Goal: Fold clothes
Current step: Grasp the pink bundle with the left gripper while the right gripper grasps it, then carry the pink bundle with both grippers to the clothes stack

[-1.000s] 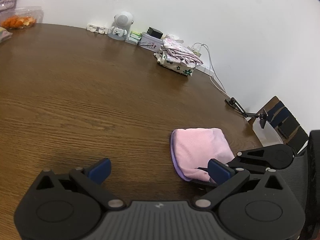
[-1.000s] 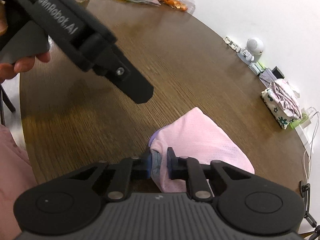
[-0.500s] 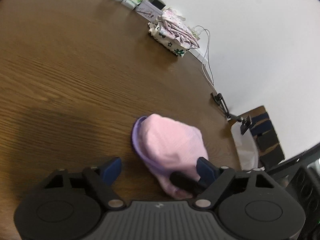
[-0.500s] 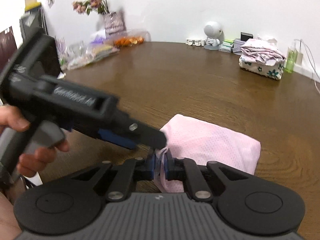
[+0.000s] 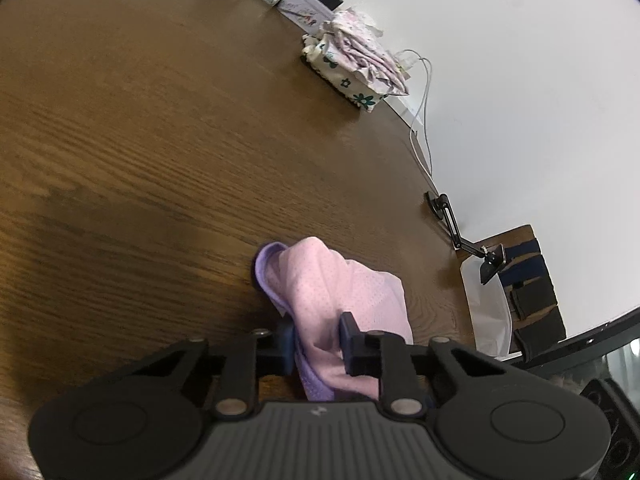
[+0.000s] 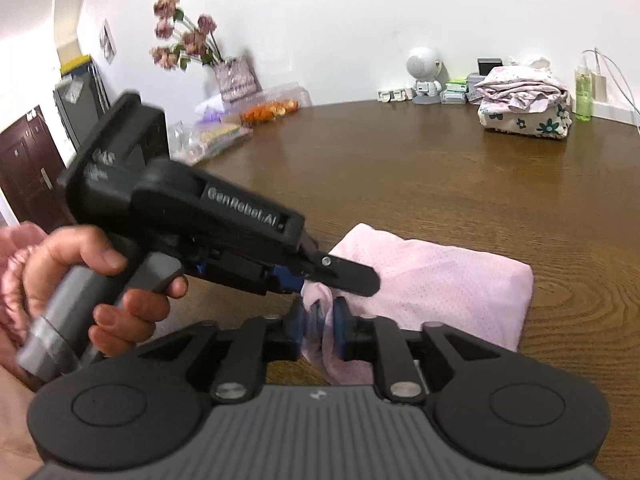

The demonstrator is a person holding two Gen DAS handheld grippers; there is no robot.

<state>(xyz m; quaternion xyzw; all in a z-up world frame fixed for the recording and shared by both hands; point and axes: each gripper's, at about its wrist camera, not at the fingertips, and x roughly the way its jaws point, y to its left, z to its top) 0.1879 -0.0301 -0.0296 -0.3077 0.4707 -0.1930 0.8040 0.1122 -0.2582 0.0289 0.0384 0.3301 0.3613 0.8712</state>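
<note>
Presently both tools grip one corner region of the pink garment [image 6: 436,280], which lies folded into a compact bundle on the wooden table [image 6: 440,184], near its front edge. Left gripper [image 5: 318,338]: pads closed on a raised fold of pink cloth with a lilac lining showing beneath. Right gripper [image 6: 318,330]: pads closed on a bunched edge of the same cloth, just below the left tool, which is held in the person's left hand [image 6: 80,276].

Risks, as judged from this arrangement:

(a) The two pinches sit very close together. A lift from here would leave most of the bundle hanging unsupported, and the folds already made may open.

(b) Each pinch appears to hold several layers. If only the outer layers are truly caught, the inner ones could slide out and the bundle would skew.

(c) The tools nearly touch; a small twist of either could make them collide or wring the cloth between them.

(d) The bundle lies close to the table edge, so a pull toward the person could drag it off.

The stack of folded clothes [image 6: 524,104] by the wall stands well apart.
</note>
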